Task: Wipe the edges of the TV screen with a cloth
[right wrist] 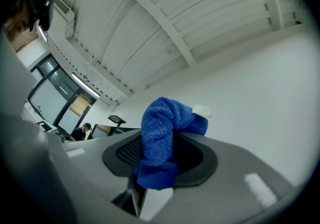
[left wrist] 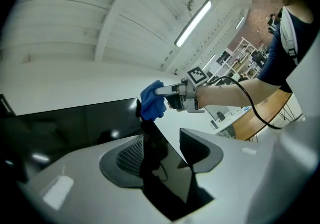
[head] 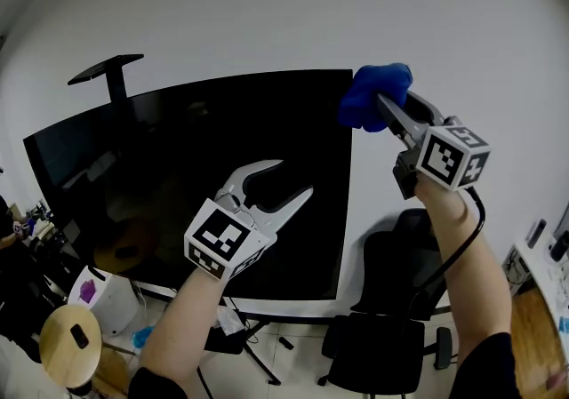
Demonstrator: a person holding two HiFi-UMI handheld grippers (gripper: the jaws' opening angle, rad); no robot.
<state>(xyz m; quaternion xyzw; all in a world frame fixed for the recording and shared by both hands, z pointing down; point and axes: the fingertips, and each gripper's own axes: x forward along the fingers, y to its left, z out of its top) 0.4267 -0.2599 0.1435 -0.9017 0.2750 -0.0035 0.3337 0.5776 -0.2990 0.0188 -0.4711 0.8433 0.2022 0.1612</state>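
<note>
The right gripper (head: 384,109), on a forearm held high with a black cable (head: 464,242) running down it, clamps a bunched blue cloth (head: 377,86) at the top right corner of the dark TV screen (head: 160,175). The left gripper (head: 293,179), held up before the screen's right half, has its jaws partly apart and gripping nothing. The screen's right edge appears to sit in their gap. Black-and-white square markers (head: 218,242) show on both grippers.
</note>
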